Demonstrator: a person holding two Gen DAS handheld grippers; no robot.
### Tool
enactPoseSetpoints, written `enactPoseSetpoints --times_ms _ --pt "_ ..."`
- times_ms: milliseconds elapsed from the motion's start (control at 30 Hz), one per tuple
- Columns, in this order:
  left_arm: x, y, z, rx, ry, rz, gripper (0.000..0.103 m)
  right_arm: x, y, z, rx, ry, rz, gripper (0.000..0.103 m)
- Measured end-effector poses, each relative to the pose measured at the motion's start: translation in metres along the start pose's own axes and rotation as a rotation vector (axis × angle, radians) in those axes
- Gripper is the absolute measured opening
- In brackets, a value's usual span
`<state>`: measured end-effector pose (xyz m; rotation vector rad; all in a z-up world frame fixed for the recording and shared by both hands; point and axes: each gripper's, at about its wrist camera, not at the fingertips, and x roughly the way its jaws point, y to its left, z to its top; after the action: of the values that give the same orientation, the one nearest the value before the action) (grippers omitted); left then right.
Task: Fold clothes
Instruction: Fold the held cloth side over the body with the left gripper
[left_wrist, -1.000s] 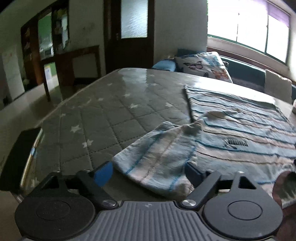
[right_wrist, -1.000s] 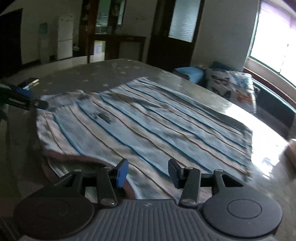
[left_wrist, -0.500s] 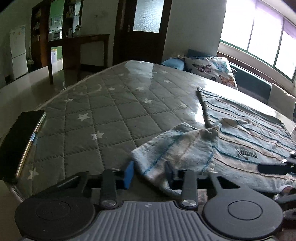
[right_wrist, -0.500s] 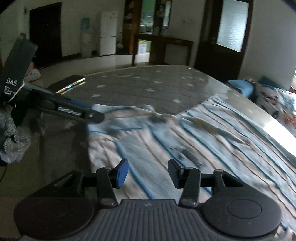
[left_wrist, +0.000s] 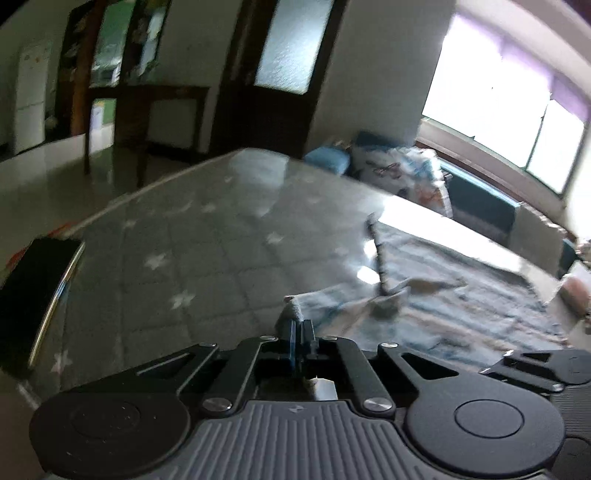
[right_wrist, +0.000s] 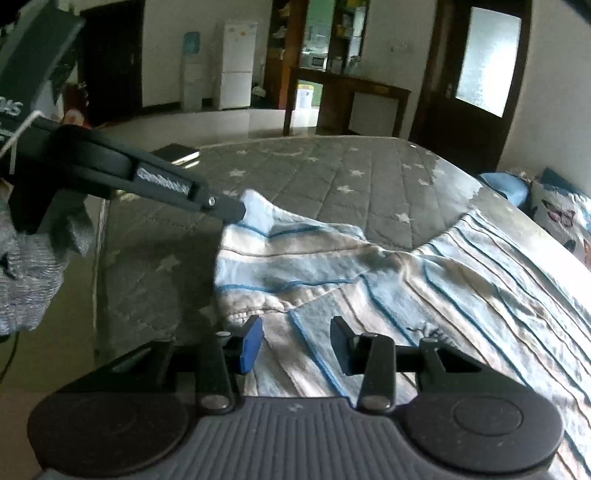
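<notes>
At the near left corner of the striped shirt (right_wrist: 388, 280), the left gripper (right_wrist: 240, 212) has just squeezed shut on the sleeve (right_wrist: 266, 221) and lifted it a little; a moment ago its jaws were wide apart. That likely means the sleeve fold can start. The right gripper (right_wrist: 293, 341) hangs open over the shirt's near edge, gripping nothing. The shirt lies flat on the starry bed cover (right_wrist: 332, 177), with lots of bare cover to its left. A dark phone (left_wrist: 33, 291), I think, sits by the left edge.
</notes>
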<state>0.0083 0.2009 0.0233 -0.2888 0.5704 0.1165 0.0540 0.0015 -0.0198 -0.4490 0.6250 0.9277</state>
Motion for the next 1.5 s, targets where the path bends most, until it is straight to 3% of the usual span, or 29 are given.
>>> enactPoseSetpoints --times_ms 167,300,400,600,767,867,1033,1133,1300,1500 --pt "-0.016 -0.038 0.007 0.083 -0.051 -0.12 0.002 -0.031 -0.022 -0.01 0.048 -0.017 -0.054 0.041" --pt "-0.022 -0.075 0.0 0.17 -0.045 -0.248 0.002 -0.063 -0.05 -0.026 0.09 -0.023 -0.14 0.041" --pt "-0.019 -0.104 -0.015 0.248 -0.005 -0.337 0.002 -0.083 -0.068 -0.037 0.133 -0.026 -0.194 0.041" --pt "0.003 -0.133 -0.048 0.362 0.143 -0.396 0.005 -0.103 -0.093 -0.064 0.23 -0.004 -0.249 0.041" --pt "-0.006 -0.129 -0.044 0.405 0.122 -0.401 0.007 -0.108 -0.099 -0.077 0.266 0.019 -0.236 0.041" --pt "-0.001 -0.119 -0.029 0.38 0.081 -0.331 0.007 -0.109 -0.099 -0.076 0.263 0.004 -0.215 0.041" --pt "0.031 -0.099 -0.027 0.364 0.145 -0.215 0.007 -0.094 -0.088 -0.061 0.255 -0.021 -0.147 0.041" --pt "0.038 -0.088 -0.034 0.359 0.184 -0.183 0.007 -0.084 -0.076 -0.051 0.231 -0.033 -0.096 0.04" --pt "0.034 -0.085 -0.026 0.372 0.16 -0.176 0.007 -0.067 -0.058 -0.044 0.192 -0.024 -0.013 0.034" --pt "0.056 -0.108 -0.002 0.386 0.121 -0.215 0.007 -0.056 -0.053 -0.051 0.183 0.024 0.007 0.032"
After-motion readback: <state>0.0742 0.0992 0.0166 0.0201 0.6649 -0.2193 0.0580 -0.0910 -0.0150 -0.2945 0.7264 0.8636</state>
